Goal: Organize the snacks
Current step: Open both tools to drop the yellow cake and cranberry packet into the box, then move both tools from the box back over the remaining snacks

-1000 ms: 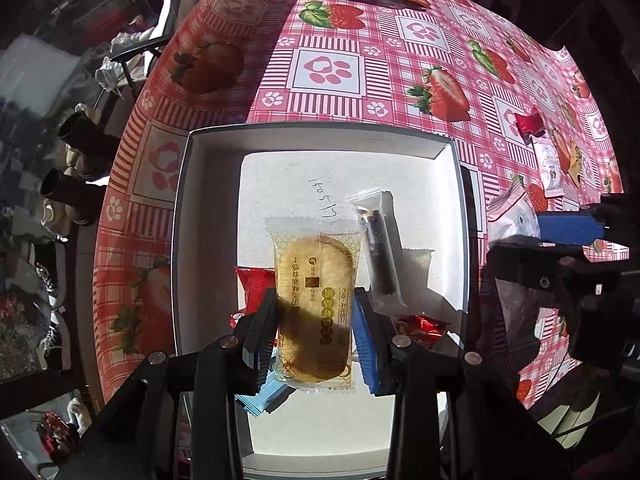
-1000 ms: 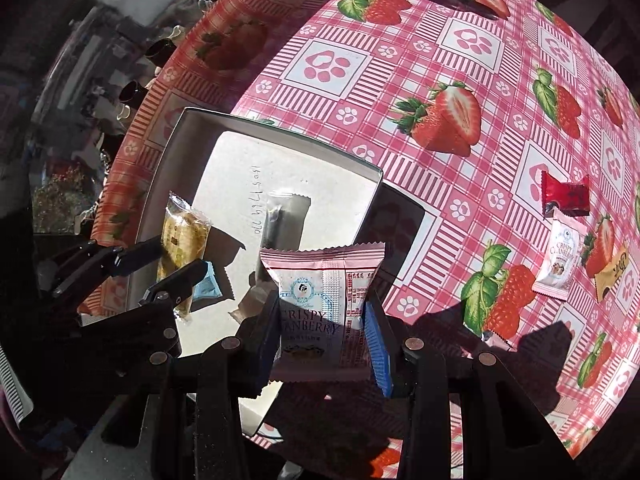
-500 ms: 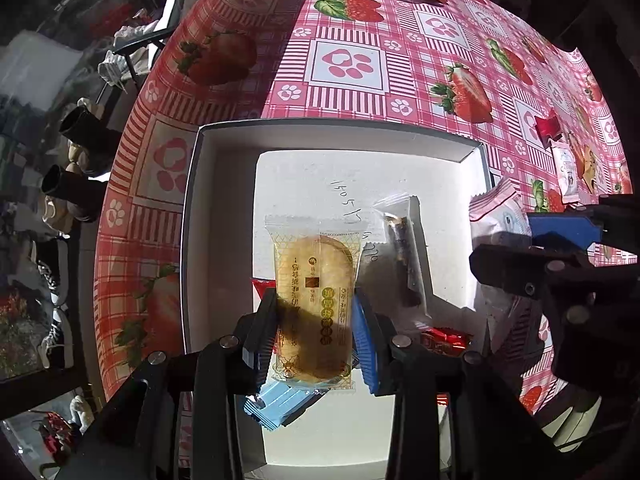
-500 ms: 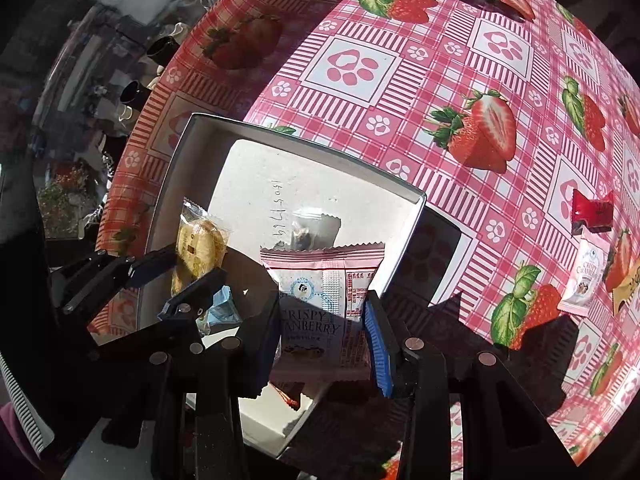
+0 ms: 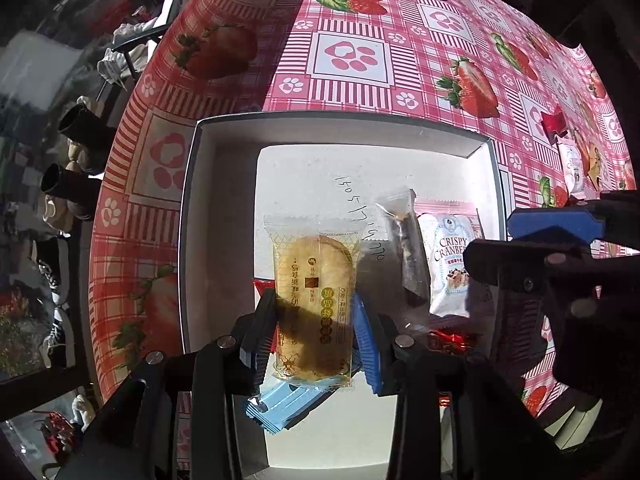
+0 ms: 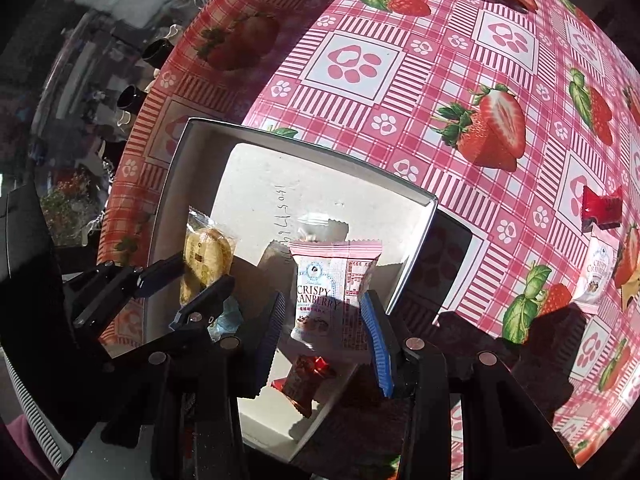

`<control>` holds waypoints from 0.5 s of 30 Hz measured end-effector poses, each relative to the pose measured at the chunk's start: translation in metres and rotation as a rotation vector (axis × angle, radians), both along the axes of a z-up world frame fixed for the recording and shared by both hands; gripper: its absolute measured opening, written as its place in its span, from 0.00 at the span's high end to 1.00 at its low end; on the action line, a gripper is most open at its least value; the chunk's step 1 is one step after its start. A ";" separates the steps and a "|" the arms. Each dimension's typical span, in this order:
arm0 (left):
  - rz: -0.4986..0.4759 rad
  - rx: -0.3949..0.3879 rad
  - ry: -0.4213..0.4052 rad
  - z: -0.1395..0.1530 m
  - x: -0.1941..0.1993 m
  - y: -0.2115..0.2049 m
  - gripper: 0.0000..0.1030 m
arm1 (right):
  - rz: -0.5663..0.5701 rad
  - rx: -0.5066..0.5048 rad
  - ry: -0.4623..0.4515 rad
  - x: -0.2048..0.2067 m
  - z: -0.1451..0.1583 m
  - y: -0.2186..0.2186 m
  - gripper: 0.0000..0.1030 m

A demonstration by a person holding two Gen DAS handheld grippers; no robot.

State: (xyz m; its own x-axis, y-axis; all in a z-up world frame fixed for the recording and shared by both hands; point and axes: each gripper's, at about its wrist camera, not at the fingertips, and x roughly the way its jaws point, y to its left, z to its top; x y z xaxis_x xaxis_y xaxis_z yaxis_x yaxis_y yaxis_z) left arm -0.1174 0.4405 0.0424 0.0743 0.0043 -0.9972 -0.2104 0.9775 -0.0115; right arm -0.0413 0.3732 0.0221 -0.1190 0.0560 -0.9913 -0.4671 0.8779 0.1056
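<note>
left wrist view: looking straight down into a white box point(image 5: 340, 118) on the strawberry-cloth desk point(image 5: 352, 56). cookie packet point(image 5: 312, 280) upright between the left tongs point(image 5: 314, 304), gripped by its long edges so it hangs flat and can be laid face up. jaws just been easing apart, with both pads looking to touch the wrapper edges; likely the start of letting go. below it, a blue packet point(image 5: 280, 404) and a dark bar in clear wrap point(image 5: 404, 252) on the box floor. bare floor toward the far wall and the left wall; tight toward the right, where the cranberry packet point(image 5: 448, 264) comes in.

right wrist view: right tongs point(image 6: 324, 312) clamped on the cranberry packet by its sides, label readable, hung over the box's near right corner, just inside the rim. held low and square, seemingly to drop it beside the bar rather than on top. red candy point(image 6: 304, 376) directly beneath, so some risk of stacking. box wall close on the right, left tongs close on the left; little side room, plenty upward. out on the cloth, well apart from the box, a loose red candy point(image 6: 600, 204) and a second cranberry packet point(image 6: 600, 272) not yet collected.
</note>
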 end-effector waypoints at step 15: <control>0.011 0.014 0.008 0.007 -0.006 -0.006 0.25 | -0.067 -0.001 -0.034 0.004 0.016 -0.028 0.02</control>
State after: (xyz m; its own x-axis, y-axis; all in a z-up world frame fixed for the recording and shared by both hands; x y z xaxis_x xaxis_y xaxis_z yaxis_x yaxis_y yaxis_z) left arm -0.1230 0.4341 0.0489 0.0666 0.0192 -0.9976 -0.2211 0.9752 0.0040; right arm -0.0368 0.3449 0.0378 -0.0810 0.0613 -0.9948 -0.4109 0.9073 0.0894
